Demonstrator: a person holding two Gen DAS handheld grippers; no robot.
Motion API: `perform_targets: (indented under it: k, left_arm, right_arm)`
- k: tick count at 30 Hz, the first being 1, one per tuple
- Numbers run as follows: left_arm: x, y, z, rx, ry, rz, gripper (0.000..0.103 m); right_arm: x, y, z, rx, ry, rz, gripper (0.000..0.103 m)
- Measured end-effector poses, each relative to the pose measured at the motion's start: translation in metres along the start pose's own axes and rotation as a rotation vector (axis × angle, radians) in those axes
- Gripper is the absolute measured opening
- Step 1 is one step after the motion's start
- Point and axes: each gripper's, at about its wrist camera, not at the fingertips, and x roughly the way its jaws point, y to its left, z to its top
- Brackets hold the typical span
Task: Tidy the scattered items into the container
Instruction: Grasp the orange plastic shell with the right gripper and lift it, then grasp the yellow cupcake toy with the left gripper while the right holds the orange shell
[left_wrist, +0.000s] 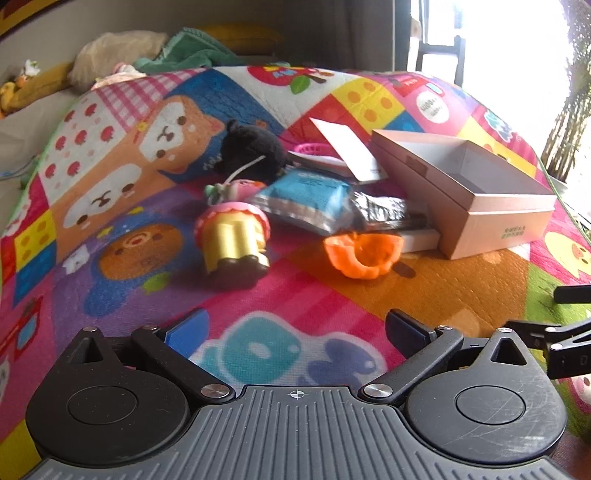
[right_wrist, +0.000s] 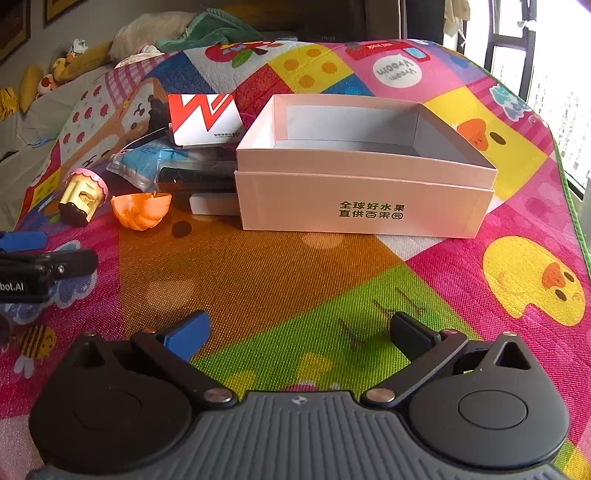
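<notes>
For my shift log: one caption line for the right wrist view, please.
Open right gripper hovers over the play mat facing the pink box, still empty; orange shell and toy figure lie left.

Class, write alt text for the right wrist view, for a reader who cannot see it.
An open pink cardboard box, empty as far as visible, sits on a colourful cartoon play mat, with the open right gripper in the foreground. Left of the box lie an orange pumpkin-shaped cup, a tipped-over pink and gold toy, a blue packet and a red-and-white card.

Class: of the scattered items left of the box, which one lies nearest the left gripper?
The orange pumpkin-shaped shell; the black plush lies farther back.
</notes>
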Motion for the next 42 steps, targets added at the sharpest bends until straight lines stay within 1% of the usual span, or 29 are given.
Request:
perform_targets:
  k: [3,4,5,8,10,11,13,15,17,18,19,20,22,25,28,30,34,36,37,38,40,42]
  left_arm:
    - [-0.008,0.027,0.008,-0.034,-0.022,0.005,0.103]
    - [-0.011,0.036,0.013,-0.045,-0.033,0.008,0.103]
    - [-0.014,0.046,0.018,-0.059,-0.047,0.013,0.103]
    - [-0.020,0.071,0.032,-0.111,-0.089,0.037,0.103]
    - [-0.022,0.083,0.038,-0.147,-0.108,0.046,0.103]
    - [-0.023,0.088,0.039,-0.164,-0.115,0.047,0.103]
    - [-0.025,0.093,0.039,-0.189,-0.124,0.044,0.103]
    - [-0.029,0.091,0.037,-0.183,-0.133,0.032,0.103]
    - [-0.032,0.088,0.034,-0.153,-0.140,0.024,0.103]
    - [-0.032,0.085,0.033,-0.135,-0.140,0.023,0.103]
    - [-0.032,0.083,0.032,-0.121,-0.135,0.023,0.103]
    - [-0.031,0.081,0.031,-0.112,-0.127,0.023,0.103]
    - [-0.029,0.077,0.030,-0.099,-0.112,0.019,0.103]
    - [-0.025,0.066,0.031,-0.073,-0.098,0.010,0.103]
    - [-0.019,0.044,0.036,-0.022,-0.092,-0.031,0.103]
    - [-0.015,0.021,0.041,0.040,-0.096,-0.076,0.103]
    - [0.002,-0.034,0.051,0.184,-0.100,-0.150,0.103]
    - [0.013,-0.063,0.054,0.260,-0.102,-0.179,0.103]
    - [0.019,-0.077,0.055,0.296,-0.104,-0.190,0.103]
    - [0.025,-0.089,0.055,0.330,-0.105,-0.198,0.103]
    - [0.038,-0.111,0.057,0.389,-0.100,-0.209,0.103]
    - [0.052,-0.125,0.059,0.435,-0.096,-0.184,0.103]
  right_arm:
    - [-0.002,0.007,0.007,-0.002,0.025,-0.007,0.103]
    - [-0.005,0.014,0.009,-0.024,0.006,0.010,0.103]
    - [-0.011,0.024,0.010,-0.062,-0.035,0.019,0.103]
    - [-0.023,0.067,0.016,-0.237,-0.176,0.011,0.103]
    - [-0.021,0.092,0.023,-0.305,-0.229,0.040,0.102]
    - [-0.016,0.102,0.029,-0.310,-0.232,0.065,0.095]
    - [0.001,0.116,0.043,-0.307,-0.194,0.120,0.084]
    - [0.018,0.125,0.052,-0.297,-0.174,0.129,0.083]
    - [0.033,0.131,0.058,-0.291,-0.164,0.114,0.083]
    - [0.038,0.132,0.061,-0.283,-0.153,0.116,0.081]
    - [0.042,0.130,0.062,-0.268,-0.139,0.124,0.071]
    - [0.045,0.128,0.063,-0.250,-0.119,0.134,0.058]
    - [0.042,0.120,0.061,-0.218,-0.104,0.149,0.058]
    - [0.025,0.104,0.048,-0.214,-0.129,0.147,0.058]
    - [0.005,0.080,0.032,-0.199,-0.129,0.126,0.058]
    - [-0.010,0.060,0.018,-0.178,-0.147,0.090,0.058]
    - [-0.031,0.013,-0.006,-0.093,-0.156,-0.023,0.058]
    - [-0.037,-0.009,-0.014,-0.038,-0.151,-0.054,0.059]
    - [-0.040,-0.019,-0.018,-0.010,-0.151,-0.061,0.062]
    - [-0.043,-0.026,-0.022,0.013,-0.157,-0.067,0.072]
    - [-0.047,-0.037,-0.030,0.047,-0.179,-0.079,0.084]
    - [-0.049,-0.041,-0.035,0.060,-0.200,-0.088,0.084]
